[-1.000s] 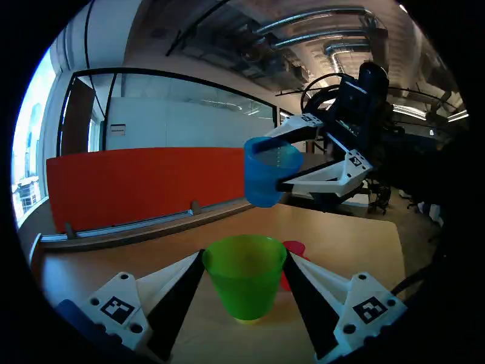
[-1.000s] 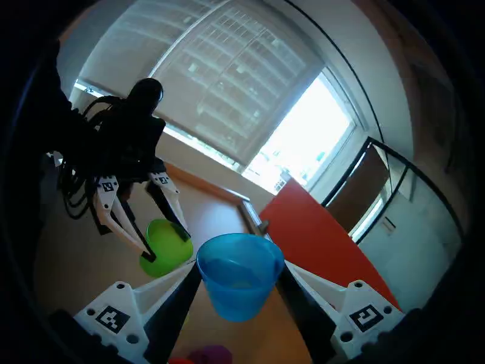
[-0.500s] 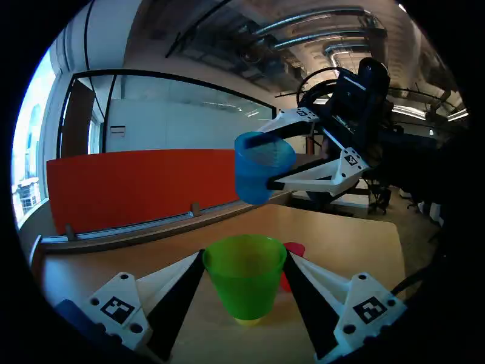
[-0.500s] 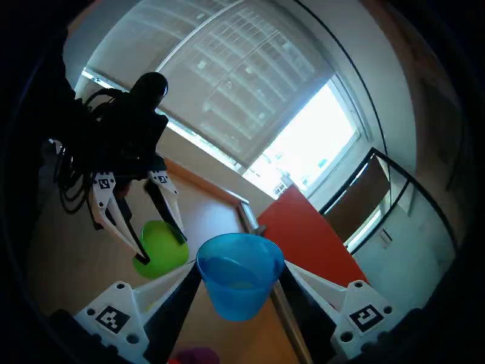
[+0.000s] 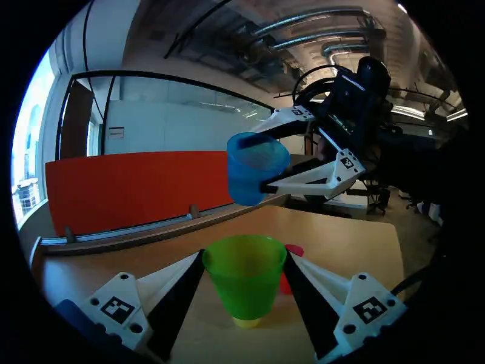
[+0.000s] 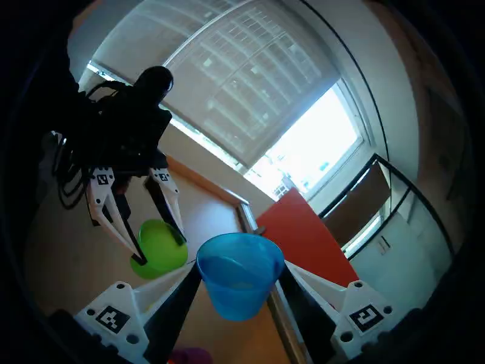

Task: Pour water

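Two tools: each one is gripping a cup between its two fingers, closed only as far as the cup's width is allowing.
Left tool (image 5: 244, 267): it is pressing both fingers on the sides of the green cup (image 5: 245, 276), which is sitting upright and low at the tabletop (image 5: 345, 239).
Green cup base: a bit of yellow is showing under it; I cannot tell whether the base is touching the tabletop.
Right tool (image 6: 240, 270): it is clamping the blue cup (image 6: 239, 279) from both sides, with the mouth facing up toward its camera.
Blue cup place: in the left gripper view it is hanging in the air well above the tabletop, higher than the green cup and beyond it, leaning a little, apart from it.
Blue cup inside: something pale is lying at the bottom; I cannot tell if it is water.
Red cup (image 5: 295, 249): it is standing just behind the green cup, partly hidden by it and by the right finger.
Red panel (image 5: 139, 182): it is running along the far edge of the tabletop.
Window (image 6: 303, 145): it is shining bright behind the cups in the right gripper view.
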{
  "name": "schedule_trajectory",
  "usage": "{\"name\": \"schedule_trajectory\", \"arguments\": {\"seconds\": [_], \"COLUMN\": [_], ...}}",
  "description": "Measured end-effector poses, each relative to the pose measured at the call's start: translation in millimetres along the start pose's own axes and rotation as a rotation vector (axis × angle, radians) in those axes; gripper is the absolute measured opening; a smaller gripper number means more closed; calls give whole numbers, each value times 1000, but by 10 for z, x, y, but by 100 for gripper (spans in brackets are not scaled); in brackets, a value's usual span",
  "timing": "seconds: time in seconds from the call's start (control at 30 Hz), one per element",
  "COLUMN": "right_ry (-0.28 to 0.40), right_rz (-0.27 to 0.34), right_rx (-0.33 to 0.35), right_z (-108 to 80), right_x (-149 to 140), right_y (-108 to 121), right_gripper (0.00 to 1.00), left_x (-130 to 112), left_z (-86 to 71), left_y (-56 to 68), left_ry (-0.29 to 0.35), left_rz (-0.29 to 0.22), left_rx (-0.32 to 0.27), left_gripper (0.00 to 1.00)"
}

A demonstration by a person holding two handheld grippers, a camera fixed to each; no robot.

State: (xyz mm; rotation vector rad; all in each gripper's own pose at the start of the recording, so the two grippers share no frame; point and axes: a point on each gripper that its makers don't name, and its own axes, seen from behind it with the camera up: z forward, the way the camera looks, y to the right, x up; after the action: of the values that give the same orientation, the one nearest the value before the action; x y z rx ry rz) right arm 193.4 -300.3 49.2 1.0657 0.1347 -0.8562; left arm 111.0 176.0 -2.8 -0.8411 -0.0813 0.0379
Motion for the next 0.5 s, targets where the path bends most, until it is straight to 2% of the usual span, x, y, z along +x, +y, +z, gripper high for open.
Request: {"name": "schedule_trajectory", "arguments": {"seconds": [0.5], "right_ry": [-3], "right_rz": [-35], "right_rx": [3], "right_z": [42], "right_x": [50], "right_y": [10], "right_gripper": [90], "left_x": [17], "left_z": [26], "left_y": [22], "left_ry": [-1], "left_rz": [-8], "left_rx": [-9], "left_gripper": [90]}}
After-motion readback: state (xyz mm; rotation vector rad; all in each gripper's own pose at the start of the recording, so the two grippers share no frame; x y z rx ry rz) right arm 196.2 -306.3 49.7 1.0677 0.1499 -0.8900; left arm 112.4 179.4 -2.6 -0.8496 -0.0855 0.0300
